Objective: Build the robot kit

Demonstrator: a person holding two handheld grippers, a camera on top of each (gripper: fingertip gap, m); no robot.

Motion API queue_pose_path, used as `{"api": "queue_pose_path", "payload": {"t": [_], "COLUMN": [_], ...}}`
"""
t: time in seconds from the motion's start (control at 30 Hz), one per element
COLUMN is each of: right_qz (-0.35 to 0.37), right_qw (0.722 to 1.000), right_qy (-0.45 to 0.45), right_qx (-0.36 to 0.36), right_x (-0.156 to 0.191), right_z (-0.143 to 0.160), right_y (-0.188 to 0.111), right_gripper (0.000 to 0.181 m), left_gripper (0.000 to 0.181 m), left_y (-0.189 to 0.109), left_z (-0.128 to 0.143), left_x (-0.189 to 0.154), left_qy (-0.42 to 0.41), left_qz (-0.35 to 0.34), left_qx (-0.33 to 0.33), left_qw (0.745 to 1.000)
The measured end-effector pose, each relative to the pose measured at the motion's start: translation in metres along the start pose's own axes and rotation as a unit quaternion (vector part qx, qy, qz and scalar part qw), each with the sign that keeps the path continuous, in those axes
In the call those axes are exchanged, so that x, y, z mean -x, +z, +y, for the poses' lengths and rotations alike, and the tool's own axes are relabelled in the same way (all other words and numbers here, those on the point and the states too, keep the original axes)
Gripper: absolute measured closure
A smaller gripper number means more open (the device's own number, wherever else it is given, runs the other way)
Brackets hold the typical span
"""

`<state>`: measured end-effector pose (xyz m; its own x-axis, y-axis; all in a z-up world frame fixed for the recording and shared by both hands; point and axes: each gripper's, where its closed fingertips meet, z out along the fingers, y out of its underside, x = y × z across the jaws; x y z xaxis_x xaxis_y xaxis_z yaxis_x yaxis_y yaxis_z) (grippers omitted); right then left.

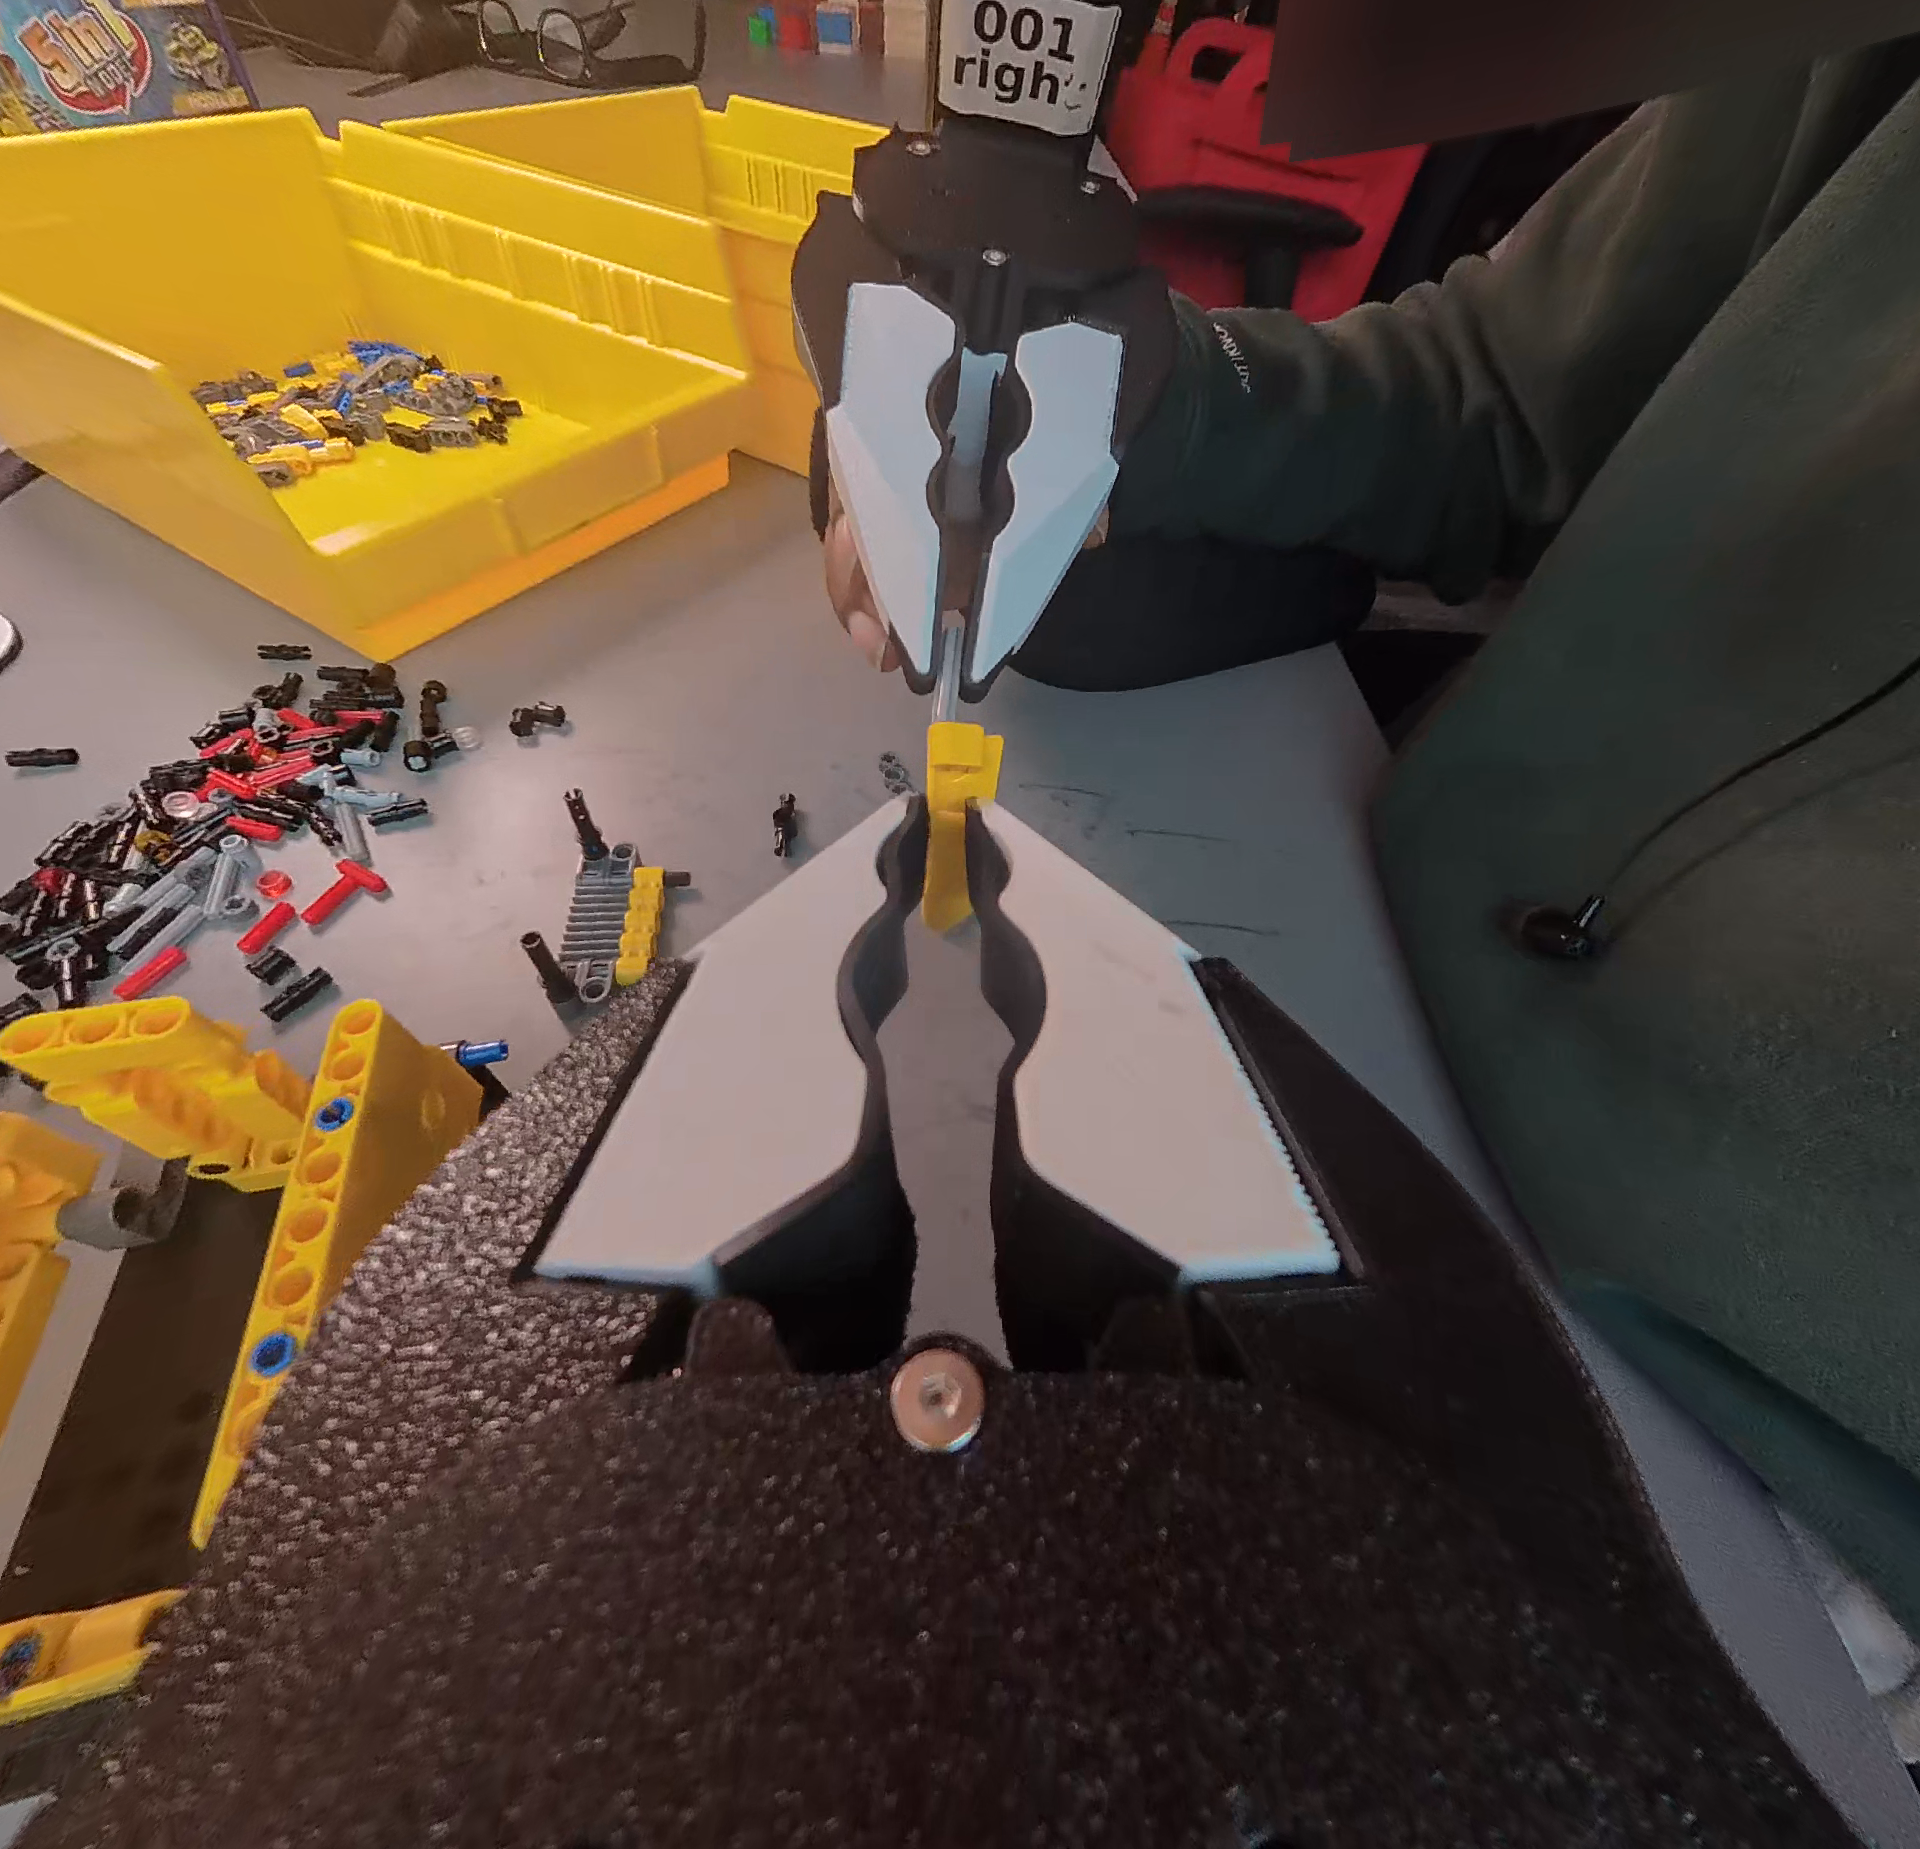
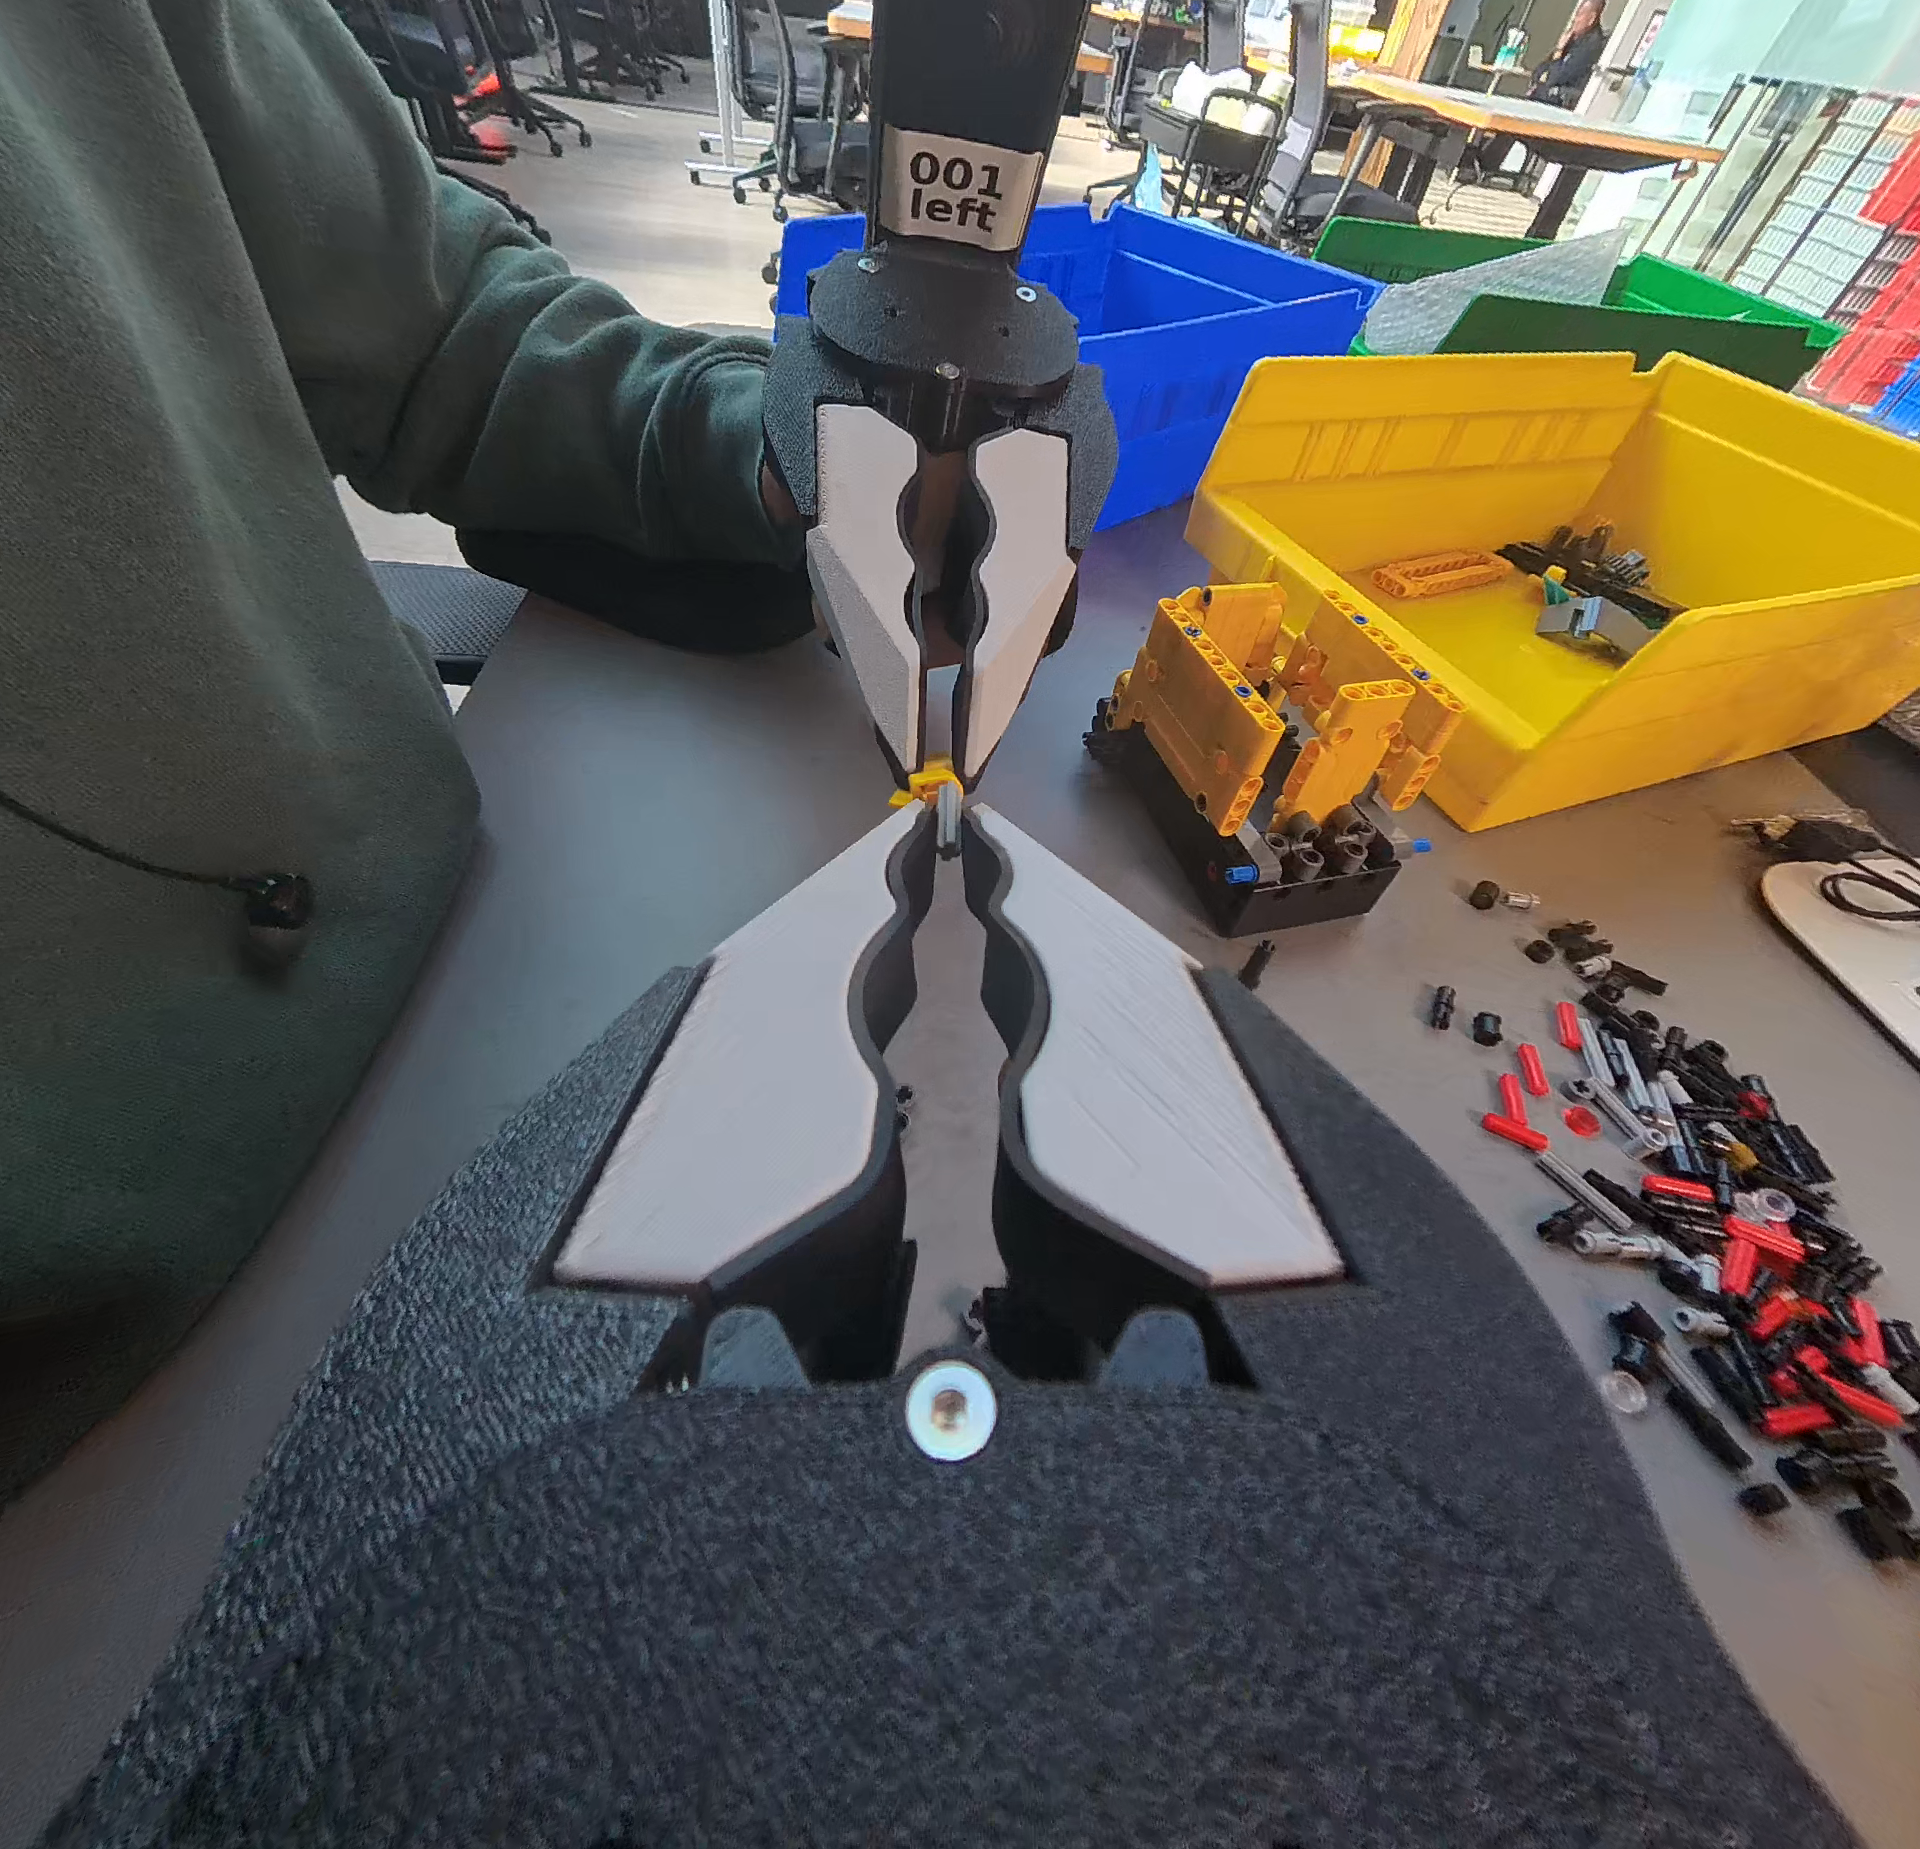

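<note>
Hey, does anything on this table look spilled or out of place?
Yes. A heap of small black, red and grey building pieces lies loose on the grey table rather than in the yellow bin. Nothing looks broken.

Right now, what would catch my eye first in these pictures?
Two claws meet tip to tip above the grey table: the left claw pinches a yellow brick piece, the right claw a grey axle. Beside them stand a half-built yellow model, yellow bins and scattered small parts.
</note>
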<state>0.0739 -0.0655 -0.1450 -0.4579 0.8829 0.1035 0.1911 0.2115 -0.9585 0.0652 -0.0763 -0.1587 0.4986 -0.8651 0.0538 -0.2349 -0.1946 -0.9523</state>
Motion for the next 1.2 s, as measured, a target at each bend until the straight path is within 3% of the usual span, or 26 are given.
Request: {"api": "queue_pose_path", "payload": {"t": [0.33,0.6,0.93,1.2], "right_qz": [-0.019,-0.005,0.009,0.029], "right_qw": [0.997,0.997,0.996,0.990], "right_qy": [-0.004,0.009,-0.030,0.080], "right_qx": [0.069,0.075,0.089,0.114], "right_x": [0.006,-0.001,0.000,-0.013], "right_z": [0.024,0.027,0.028,0.038], "right_y": [0.003,0.004,0.006,0.010], "right_gripper": [0.178,0.178,0.179,0.179], "left_gripper": [0.176,0.176,0.177,0.177], "left_y": [0.008,0.009,0.008,0.007], "left_z": [0.020,0.021,0.021,0.024], "left_x": [0.000,0.008,0.007,0.019], "left_qy": [0.018,0.018,-0.025,0.056], "left_qz": [-0.013,-0.046,-0.022,-0.096], "left_qx": [0.060,0.063,0.051,0.080], "left_qw": [0.998,0.997,0.998,0.991]}}
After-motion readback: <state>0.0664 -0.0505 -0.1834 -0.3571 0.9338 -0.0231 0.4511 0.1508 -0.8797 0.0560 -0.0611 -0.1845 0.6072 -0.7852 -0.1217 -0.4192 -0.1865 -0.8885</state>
